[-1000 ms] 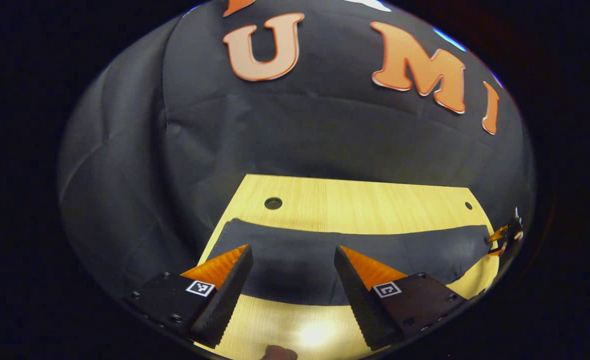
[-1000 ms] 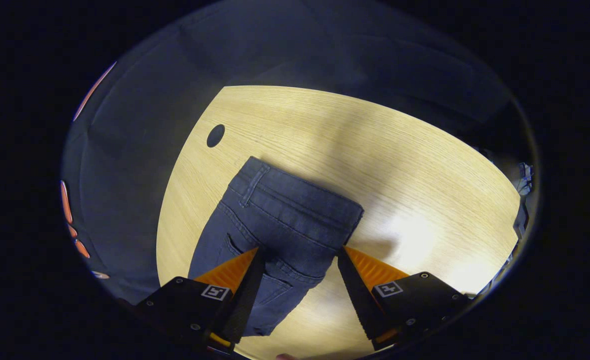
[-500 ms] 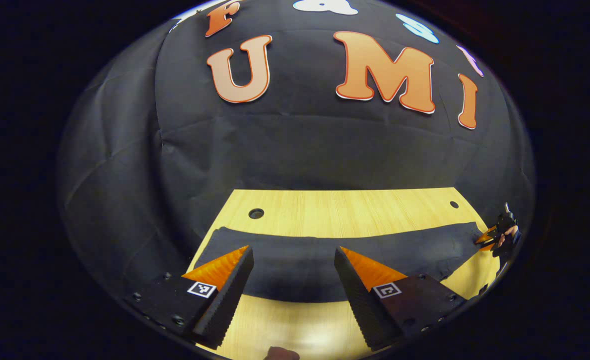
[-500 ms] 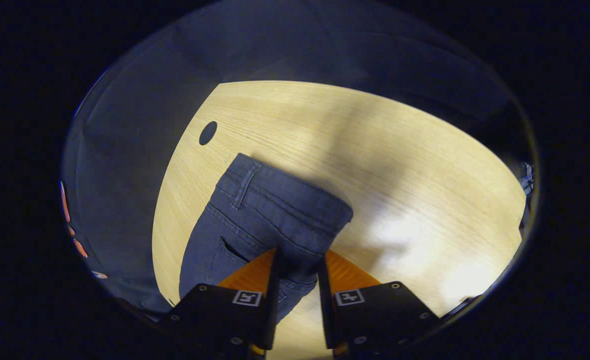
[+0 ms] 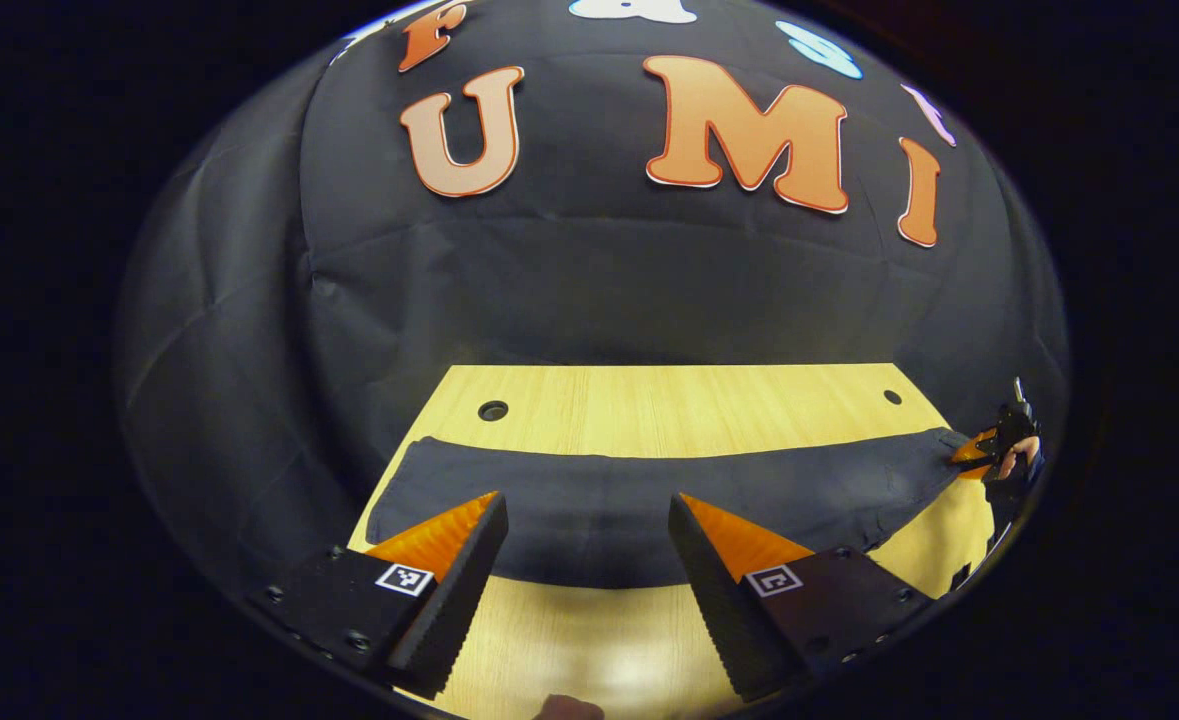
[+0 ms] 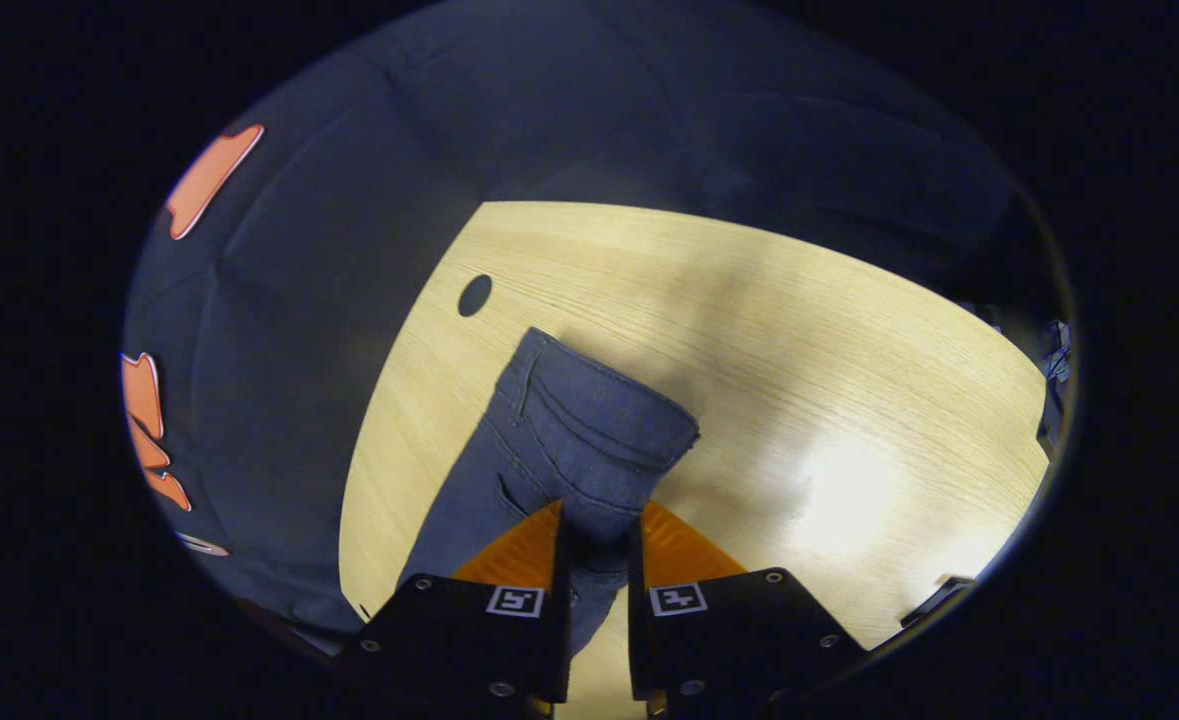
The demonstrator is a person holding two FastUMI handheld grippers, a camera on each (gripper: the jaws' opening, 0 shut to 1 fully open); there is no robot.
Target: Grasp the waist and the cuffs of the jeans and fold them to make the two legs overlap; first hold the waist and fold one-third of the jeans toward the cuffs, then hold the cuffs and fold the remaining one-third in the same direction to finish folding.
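Note:
Dark blue jeans [image 5: 809,490] lie as a long band across the wooden table [image 5: 669,410]. My left gripper [image 5: 584,497] hovers open over their near edge, toward the left part of the band, with nothing between its fingers. At the band's far right end, the right gripper [image 5: 984,452] and the hand holding it grip the cloth. In the right gripper view the waistband end of the jeans [image 6: 589,420] is bunched and raised a little. There the right gripper [image 6: 599,508] is shut on the denim just below the waistband, by the pocket.
The table [image 6: 799,330] has a round cable hole [image 6: 474,295] near its far corner; two such holes [image 5: 493,410] [image 5: 892,396] sit along the back edge. Black cloth walls stand close behind the table. Bare wood lies right of the waistband.
The right gripper went from open to shut on the denim near the waist, which now bunches and rises. The left gripper stays open and has drawn back slightly.

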